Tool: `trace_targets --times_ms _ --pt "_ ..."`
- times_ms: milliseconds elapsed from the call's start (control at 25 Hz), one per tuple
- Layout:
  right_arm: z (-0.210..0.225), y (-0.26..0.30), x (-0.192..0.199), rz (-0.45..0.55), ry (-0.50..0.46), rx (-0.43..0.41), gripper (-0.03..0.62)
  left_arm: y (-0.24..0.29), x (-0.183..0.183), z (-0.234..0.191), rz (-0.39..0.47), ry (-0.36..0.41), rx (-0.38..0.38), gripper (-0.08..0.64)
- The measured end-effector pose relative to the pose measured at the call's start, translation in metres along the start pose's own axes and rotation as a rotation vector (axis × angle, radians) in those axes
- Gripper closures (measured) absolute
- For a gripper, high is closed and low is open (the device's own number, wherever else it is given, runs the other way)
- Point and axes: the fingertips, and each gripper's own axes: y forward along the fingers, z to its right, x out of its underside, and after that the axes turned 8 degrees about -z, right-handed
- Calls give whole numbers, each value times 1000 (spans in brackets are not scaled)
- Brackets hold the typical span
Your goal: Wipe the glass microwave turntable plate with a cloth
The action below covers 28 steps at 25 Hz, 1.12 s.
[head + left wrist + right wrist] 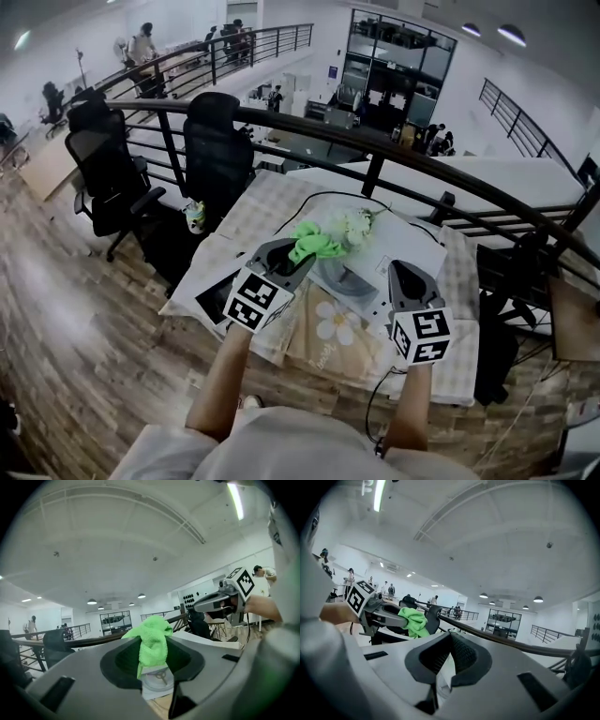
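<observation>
The left tongs (153, 666) are clamped on a green cloth (151, 637), which stands up in a bunch between the jaws. Off to the right, a hand (263, 608) holds the right tongs (197, 605), apart from the cloth.

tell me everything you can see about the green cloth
The green cloth is bright lime and fuzzy, like microfibre, bunched into a crumpled wad. The left tongs are shut on it: a tuft pokes out past their tips and a fold hangs down between them. I can't tell whether it touches anything else.
</observation>
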Motion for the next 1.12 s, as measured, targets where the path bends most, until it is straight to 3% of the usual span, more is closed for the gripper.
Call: trace_targets --times_ms 280,480,1120 --pt "-15 0 -30 33 -55 -25 578 -37 -33 -26 91 61 -77 414" --pt "-26 5 -39 32 -79 -33 578 -46 -41 -30 116 68 -80 414" --pt "-41 16 -24 -9 -95 -57 578 -38 -23 -29 78 61 -54 413"
